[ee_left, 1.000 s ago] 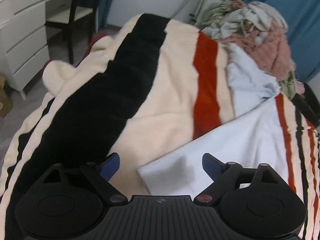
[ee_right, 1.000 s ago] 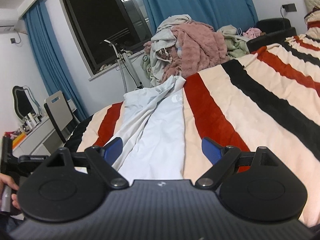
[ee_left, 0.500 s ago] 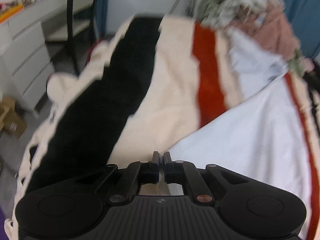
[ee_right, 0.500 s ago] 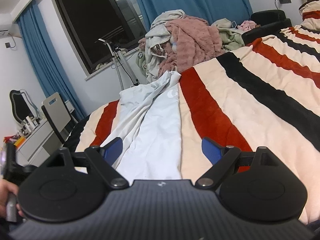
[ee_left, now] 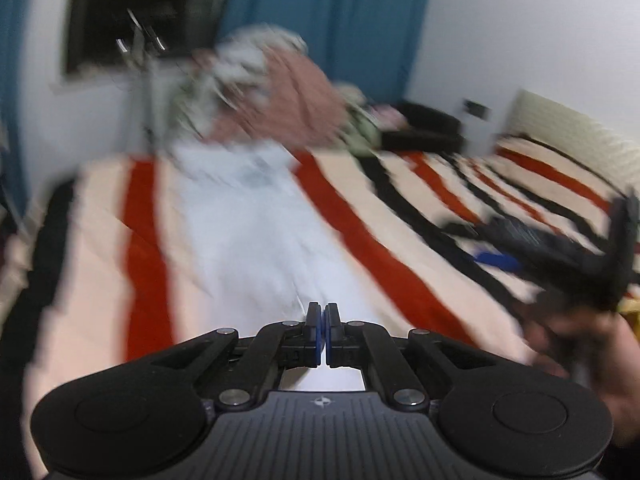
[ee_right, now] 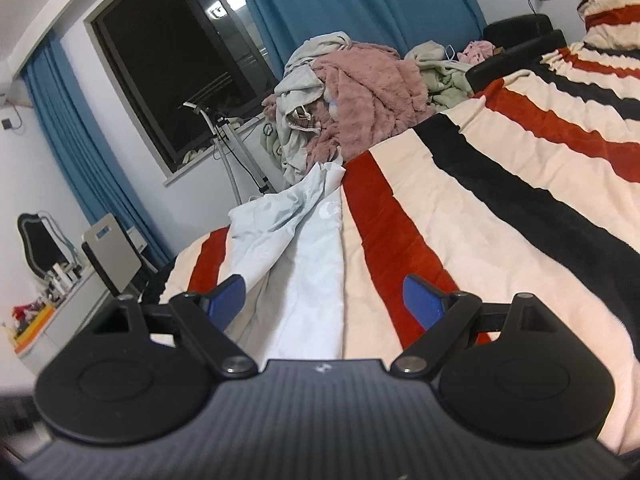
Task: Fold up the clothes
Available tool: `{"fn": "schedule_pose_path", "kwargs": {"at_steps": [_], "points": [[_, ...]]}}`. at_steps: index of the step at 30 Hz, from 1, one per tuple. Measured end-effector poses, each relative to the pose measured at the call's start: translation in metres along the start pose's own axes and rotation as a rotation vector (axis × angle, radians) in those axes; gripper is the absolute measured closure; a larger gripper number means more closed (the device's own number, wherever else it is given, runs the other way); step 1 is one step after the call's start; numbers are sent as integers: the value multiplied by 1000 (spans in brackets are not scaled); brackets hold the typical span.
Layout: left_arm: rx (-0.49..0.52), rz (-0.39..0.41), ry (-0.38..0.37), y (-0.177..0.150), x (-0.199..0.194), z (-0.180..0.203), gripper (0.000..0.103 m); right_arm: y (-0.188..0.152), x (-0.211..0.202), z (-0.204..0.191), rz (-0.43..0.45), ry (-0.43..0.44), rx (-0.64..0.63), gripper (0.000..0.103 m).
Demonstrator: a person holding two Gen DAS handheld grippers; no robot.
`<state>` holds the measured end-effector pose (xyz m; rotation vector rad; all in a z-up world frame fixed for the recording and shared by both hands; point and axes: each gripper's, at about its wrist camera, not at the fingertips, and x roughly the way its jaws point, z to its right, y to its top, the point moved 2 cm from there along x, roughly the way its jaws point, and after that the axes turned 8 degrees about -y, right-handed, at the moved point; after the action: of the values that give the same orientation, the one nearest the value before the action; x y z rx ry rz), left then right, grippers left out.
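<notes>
On the striped bed (ee_right: 460,240): pale blue garment (ee_right: 312,280), thin, limp, likely light. Left claw (ee_left: 321,320) pressed together, seemingly pinching its near hem; right claw (ee_right: 324,300) spread, empty.

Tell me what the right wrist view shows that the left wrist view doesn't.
Only the right wrist view: the open right gripper seen from behind, a chair and a dresser at far left.
Only the left wrist view: the shut left gripper, and the right gripper from outside, held in a hand.
Both: the pale blue garment on the striped blanket, the clothes pile, blue curtains.
</notes>
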<state>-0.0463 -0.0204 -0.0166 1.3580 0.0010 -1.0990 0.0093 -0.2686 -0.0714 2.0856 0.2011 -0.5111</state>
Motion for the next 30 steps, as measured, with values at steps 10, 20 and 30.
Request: {"fn": "schedule_pose_path", "kwargs": {"at_steps": [10,20,30], "points": [[-280,-226,-102,-44,90,-33,101,-10,29,23,-200,53,136,16],[-235,-170,-85,-23,54,-47,62,-18,32,17,-236,63,117,16],[-670,-119,68,-8,50,-155,31,-58,65,23,-507,98,246,29]]}}
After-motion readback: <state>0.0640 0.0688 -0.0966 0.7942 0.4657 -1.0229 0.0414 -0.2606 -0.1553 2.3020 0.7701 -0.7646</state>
